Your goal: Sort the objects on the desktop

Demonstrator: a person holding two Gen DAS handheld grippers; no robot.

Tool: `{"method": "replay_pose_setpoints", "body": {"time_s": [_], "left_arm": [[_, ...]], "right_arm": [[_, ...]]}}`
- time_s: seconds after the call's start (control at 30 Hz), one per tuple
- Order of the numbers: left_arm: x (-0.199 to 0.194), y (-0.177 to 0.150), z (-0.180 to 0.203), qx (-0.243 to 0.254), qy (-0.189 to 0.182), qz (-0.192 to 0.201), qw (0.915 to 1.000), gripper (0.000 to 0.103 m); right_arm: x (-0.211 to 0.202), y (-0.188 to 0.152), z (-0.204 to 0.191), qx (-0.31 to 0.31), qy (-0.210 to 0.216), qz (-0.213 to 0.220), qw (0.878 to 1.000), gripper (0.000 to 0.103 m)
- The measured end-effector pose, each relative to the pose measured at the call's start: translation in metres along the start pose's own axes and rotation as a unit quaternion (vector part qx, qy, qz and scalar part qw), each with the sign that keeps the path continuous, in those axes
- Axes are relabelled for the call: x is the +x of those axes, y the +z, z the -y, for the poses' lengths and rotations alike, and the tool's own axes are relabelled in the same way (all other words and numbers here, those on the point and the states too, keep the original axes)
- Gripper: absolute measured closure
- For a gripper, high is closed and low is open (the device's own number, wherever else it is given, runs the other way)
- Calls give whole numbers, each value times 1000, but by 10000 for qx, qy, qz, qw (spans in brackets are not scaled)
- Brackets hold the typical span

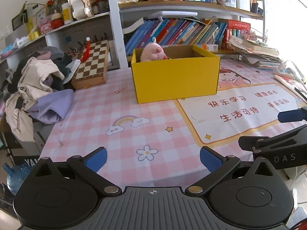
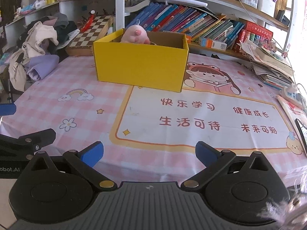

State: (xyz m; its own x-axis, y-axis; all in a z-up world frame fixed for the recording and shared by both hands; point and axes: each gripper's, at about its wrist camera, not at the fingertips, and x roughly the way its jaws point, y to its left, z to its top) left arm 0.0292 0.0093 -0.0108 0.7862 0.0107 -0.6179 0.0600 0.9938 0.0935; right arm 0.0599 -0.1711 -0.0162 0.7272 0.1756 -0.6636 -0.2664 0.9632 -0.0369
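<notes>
- Pink checked desk mat [image 2: 107, 88] fills the frame's centre; bookshelves [image 2: 191, 25] line the top.
- Printed panel [image 2: 201, 118] carries red Chinese characters.
- Pink plush toy [image 2: 134, 35] sits in yellow box [image 2: 140, 67], centre.
- Left gripper [image 1: 153, 158] and right gripper [image 2: 149, 153], bottom edge: jaws released, empty.

Left gripper [image 1: 153, 160] fingers [image 1: 96, 158] spread, empty, over pink checked tablecloth [image 1: 99, 118]; pink plush [image 1: 152, 52] inside yellow box [image 1: 175, 78].

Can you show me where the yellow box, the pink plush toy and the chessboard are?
yellow box [image 1: 175, 80]: left wrist view, on its front wall.
pink plush toy [image 1: 151, 52]: left wrist view, on its body above the rim.
chessboard [image 1: 93, 62]: left wrist view, on the checkered top.
</notes>
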Motion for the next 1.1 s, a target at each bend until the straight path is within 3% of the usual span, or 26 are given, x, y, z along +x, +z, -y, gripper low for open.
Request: {"method": "replay_pose_setpoints", "body": {"time_s": [1.1], "left_arm": [[4,0,3,-34,-84,-117,9999,0]], "right_arm": [[3,3,7,-27,-16,-33,10000,0]]}}
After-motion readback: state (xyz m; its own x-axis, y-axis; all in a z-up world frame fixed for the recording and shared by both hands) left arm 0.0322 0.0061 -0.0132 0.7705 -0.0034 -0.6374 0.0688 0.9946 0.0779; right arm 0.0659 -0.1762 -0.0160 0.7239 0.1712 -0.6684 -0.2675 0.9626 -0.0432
